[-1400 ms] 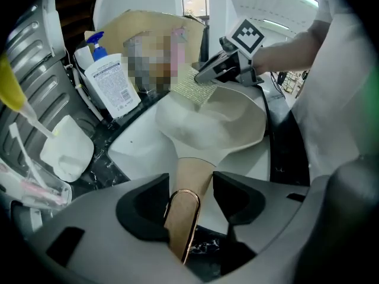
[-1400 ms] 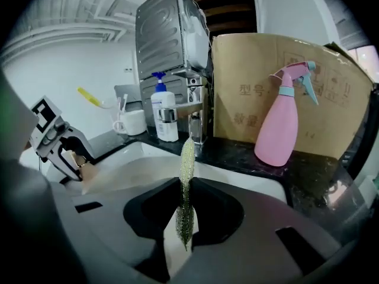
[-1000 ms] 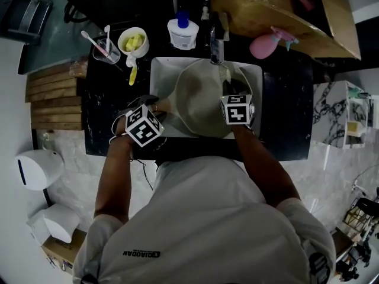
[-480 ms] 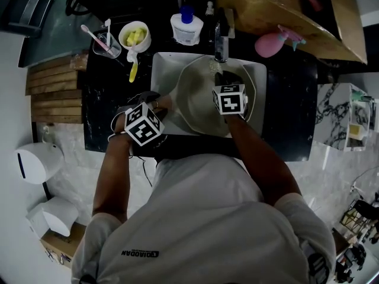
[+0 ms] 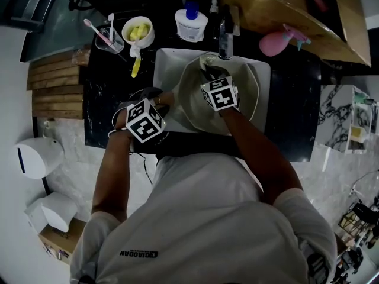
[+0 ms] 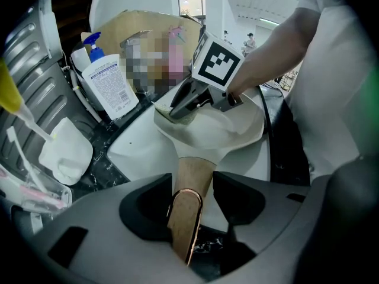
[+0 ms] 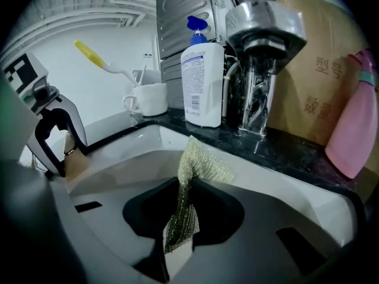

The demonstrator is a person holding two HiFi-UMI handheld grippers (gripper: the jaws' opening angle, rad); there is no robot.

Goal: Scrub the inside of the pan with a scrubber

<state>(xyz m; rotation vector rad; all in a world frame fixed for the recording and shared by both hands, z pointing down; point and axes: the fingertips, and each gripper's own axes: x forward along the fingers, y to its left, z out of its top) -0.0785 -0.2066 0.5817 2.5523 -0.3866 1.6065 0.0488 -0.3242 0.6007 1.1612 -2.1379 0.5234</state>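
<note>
Two grippers share the work. The pan (image 5: 192, 112) is held over the sink (image 5: 164, 67), near the worktop's (image 5: 290, 105) back edge. Its handle (image 6: 190, 218) is clamped between the jaws of the left gripper (image 6: 193, 189), apparently so that the inside is steadied. The scrubber (image 7: 199, 158) is pinched between the jaws of the right gripper (image 7: 182, 210) and pressed toward the pan's far inner wall below the tap (image 5: 225, 35).
</note>
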